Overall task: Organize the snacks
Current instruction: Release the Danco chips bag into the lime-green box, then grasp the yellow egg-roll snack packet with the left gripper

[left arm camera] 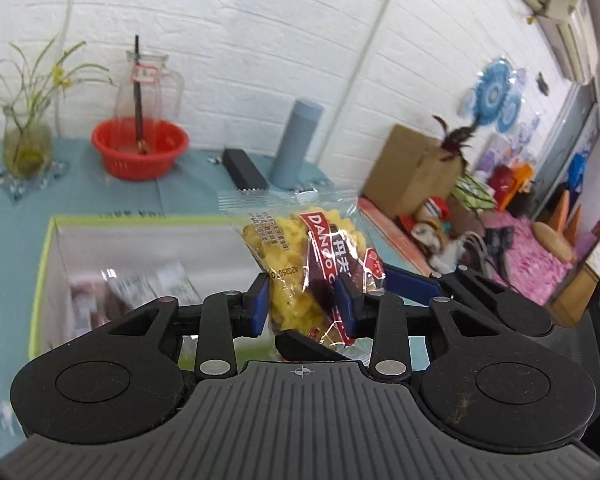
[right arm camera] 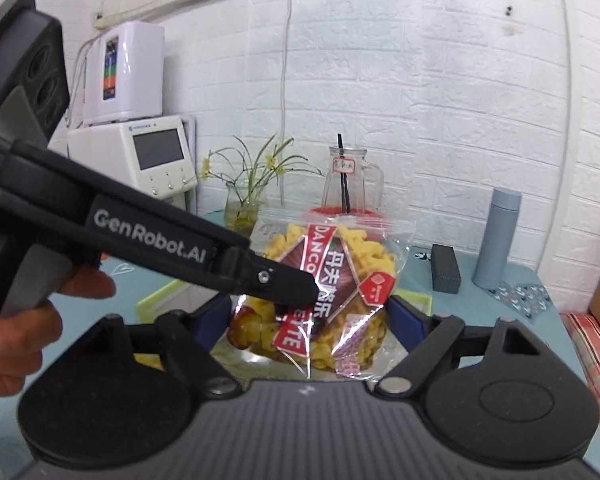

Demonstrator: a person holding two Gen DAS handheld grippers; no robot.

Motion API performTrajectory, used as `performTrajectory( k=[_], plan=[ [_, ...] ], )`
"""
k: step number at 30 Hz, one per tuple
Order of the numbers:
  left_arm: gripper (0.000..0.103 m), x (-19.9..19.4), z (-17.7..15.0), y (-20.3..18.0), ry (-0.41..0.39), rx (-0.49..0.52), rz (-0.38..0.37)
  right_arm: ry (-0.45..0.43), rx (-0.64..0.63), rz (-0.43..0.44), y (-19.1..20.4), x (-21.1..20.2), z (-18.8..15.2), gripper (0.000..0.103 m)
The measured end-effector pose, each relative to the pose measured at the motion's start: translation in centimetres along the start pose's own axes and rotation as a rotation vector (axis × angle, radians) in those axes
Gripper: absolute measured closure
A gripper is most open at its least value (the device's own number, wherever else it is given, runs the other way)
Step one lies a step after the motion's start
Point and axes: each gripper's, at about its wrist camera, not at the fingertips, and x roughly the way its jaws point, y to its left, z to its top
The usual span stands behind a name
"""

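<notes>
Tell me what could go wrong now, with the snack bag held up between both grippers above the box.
1. The left gripper pinches only the lower part of the snack bag; the slick film could slip out.
2. The right gripper brackets the bag with its pads seemingly not pressing, so it may give no backup.
3. The white box sits off to the left below, not under the bag; a drop would probably miss it.

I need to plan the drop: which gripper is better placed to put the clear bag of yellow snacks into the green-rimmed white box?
Left. The left gripper is clamped on the clear bag of yellow snacks, beside the green-rimmed white box. The right gripper only brackets it.
</notes>
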Motion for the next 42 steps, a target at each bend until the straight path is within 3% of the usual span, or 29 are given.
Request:
performTrajectory(
  k=[3, 6, 9, 12, 16, 18, 25, 29, 33, 36, 39, 42],
  plan=[
    [0.088, 4.0, 1.3, 2.0, 0.036, -0.001, 0.034, 0.070, 0.014, 0.016, -1.6, 4.5, 0.1, 0.017],
    [0.088, 8.0, 0.6, 4.1, 0.102, -0.010, 0.052, 0.140, 0.034, 0.030, -2.6, 8.1, -1.7, 0.017],
    [0.078, 11.0, -0.5, 5.5, 0.164, -0.005, 0.068, 0.188, 0.059, 0.036, -3.2, 10.1, -3.5, 0.015],
    [0.073, 10.5, -0.9, 6.1, 0.159, -0.022, 0.074, 0.146, 0.057, 0.031, -3.1, 8.2, -3.4, 0.010],
    [0.052, 5.6, -1.2, 5.1, 0.059, -0.014, 0.044, 0.053, 0.027, 0.032, -2.1, 2.2, -3.1, 0.010],
    [0.048, 2.8, -2.3, 4.2, 0.023, 0.007, 0.033, 0.042, 0.038, 0.051, -1.3, -0.8, -4.3, 0.009],
    [0.049, -1.8, -9.6, 2.4, 0.109, 0.013, -0.057, 0.127, 0.143, 0.151, 3.0, -7.2, -11.5, 0.009],
    [0.056, -1.0, -11.3, 1.1, 0.181, 0.048, -0.012, 0.125, 0.195, 0.167, 4.9, -9.1, -12.9, 0.009],
    [0.056, -1.5, -11.3, 0.2, 0.171, 0.038, -0.058, 0.095, 0.195, 0.049, 4.1, -10.9, -13.3, 0.010],
    [0.058, -0.7, -10.8, -1.1, 0.193, 0.021, -0.115, 0.126, 0.230, -0.037, 1.9, -10.0, -13.7, 0.010],
    [0.061, 1.5, -10.4, -2.5, 0.248, -0.007, -0.174, 0.146, 0.261, -0.040, 0.2, -8.9, -14.6, 0.010],
    [0.062, 4.1, -10.8, -3.5, 0.328, -0.008, -0.137, 0.180, 0.278, -0.015, -0.7, -7.5, -15.2, 0.010]
  ],
)
